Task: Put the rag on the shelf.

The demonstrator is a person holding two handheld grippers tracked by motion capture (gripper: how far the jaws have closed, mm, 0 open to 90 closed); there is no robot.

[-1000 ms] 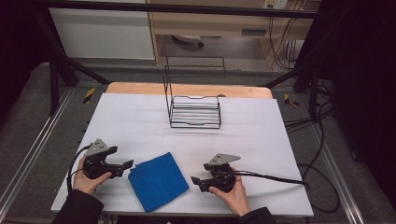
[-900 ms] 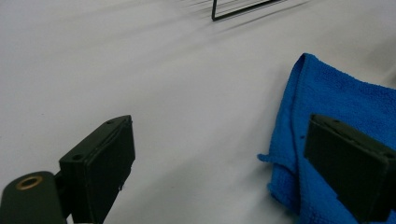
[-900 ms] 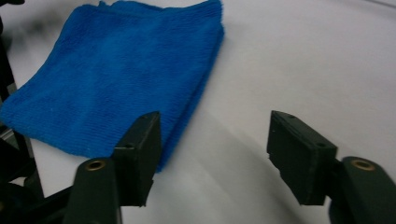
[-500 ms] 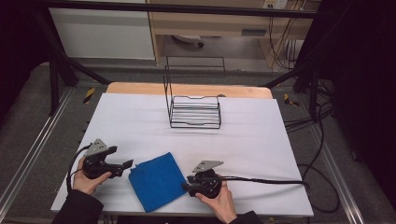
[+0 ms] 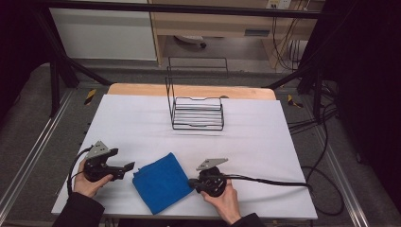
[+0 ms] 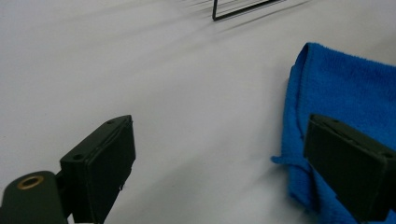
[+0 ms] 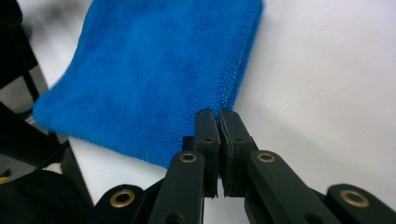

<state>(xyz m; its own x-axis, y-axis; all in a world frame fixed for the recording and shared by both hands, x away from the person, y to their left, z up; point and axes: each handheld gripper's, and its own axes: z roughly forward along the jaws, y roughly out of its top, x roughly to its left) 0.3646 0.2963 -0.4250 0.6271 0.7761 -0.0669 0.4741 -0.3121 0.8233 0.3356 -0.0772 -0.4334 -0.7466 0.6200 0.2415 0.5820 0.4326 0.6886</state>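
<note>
right gripper point(image 7: 219, 122): jaws pressed flat together with nothing between them, tips sitting right at the near edge of the cloth point(image 7: 149, 74). In the high view it's at the cloth's right corner point(image 5: 195, 182), low to the table.

left gripper point(image 6: 224, 154): jaws spread wide, one over bare table and the other over the cloth's edge, so it's straddling that hem but not gripping anything. From above it sits just left of the cloth point(image 5: 124, 168).

cloth point(image 5: 161, 182): blue, folded, lying flat near the front edge of the white table point(image 5: 265, 142), between the two grippers.

rack point(image 5: 197, 112): wire thing farther back, well apart from everything, looks empty.

risk 1: with the right jaws closed like that, I'd guess a push forward just shoves or bunches the cloth instead of picking it up. It'd need to open first.

risk 2: the left one could pinch only the top layer of the fold, and then the cloth would flop open when lifted.

risk 3: the cloth is close to the front edge, so a careless drag could pull it off the table.

hard to see: can't tell how many layers the fold has. In the left gripper view the cloth runs off the right side, and one jaw covers part of the hem. Dark blurry stuff at the left of the right gripper view, can't make it out.
</note>
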